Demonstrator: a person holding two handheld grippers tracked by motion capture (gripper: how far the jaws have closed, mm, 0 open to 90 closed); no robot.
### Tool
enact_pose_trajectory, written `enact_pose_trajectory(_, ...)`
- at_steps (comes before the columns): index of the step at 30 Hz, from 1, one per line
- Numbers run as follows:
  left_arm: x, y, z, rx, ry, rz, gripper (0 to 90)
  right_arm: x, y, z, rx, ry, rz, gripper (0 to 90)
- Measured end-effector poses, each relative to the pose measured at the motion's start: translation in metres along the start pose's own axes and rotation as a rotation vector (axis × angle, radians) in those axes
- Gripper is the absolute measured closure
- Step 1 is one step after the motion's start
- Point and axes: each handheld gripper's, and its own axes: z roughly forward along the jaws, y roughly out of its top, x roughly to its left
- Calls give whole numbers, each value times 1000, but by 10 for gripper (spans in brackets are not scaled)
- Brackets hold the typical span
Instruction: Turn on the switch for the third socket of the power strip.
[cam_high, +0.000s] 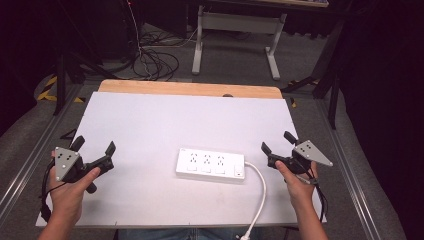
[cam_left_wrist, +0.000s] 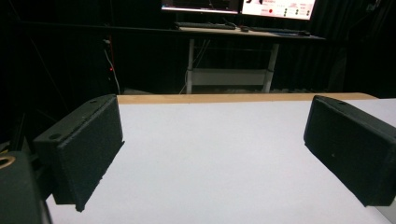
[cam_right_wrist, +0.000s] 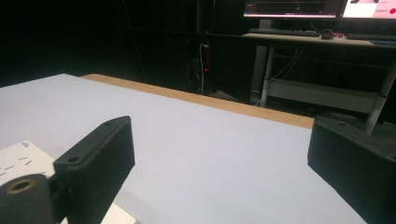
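Note:
A white power strip (cam_high: 210, 165) with three sockets lies near the front middle of the white table (cam_high: 150, 120); its white cable (cam_high: 260, 200) curls off the front edge. My left gripper (cam_high: 95, 146) hovers at the table's left edge, open, nothing between its jaws; in the left gripper view the gripper (cam_left_wrist: 212, 154) has bare white board between its wide-apart pads. My right gripper (cam_high: 278, 142) is held to the right of the strip, open and empty. In the right gripper view the gripper (cam_right_wrist: 224, 172) has a corner of the power strip (cam_right_wrist: 18, 161) at its lower left.
A wooden strip (cam_high: 190, 89) runs along the table's far edge. Behind the table stands a white-legged desk (cam_high: 235, 30) with monitors (cam_left_wrist: 238, 6), and cables (cam_high: 150, 60) lie on the floor. Metal rails (cam_high: 30, 155) flank both sides of the table.

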Motion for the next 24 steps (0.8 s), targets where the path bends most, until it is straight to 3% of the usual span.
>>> enact_pose_trajectory(11,0,0,0,0,1,0,50,0,0,2,-6,-4,3,81)
enact_pose_trajectory(16,0,0,0,0,1,1,51,1,1,2,-11,-26,17,163)
enact_pose_trajectory(24,0,0,0,1,0,2,51,1,1,2,-15,-16,13,261)
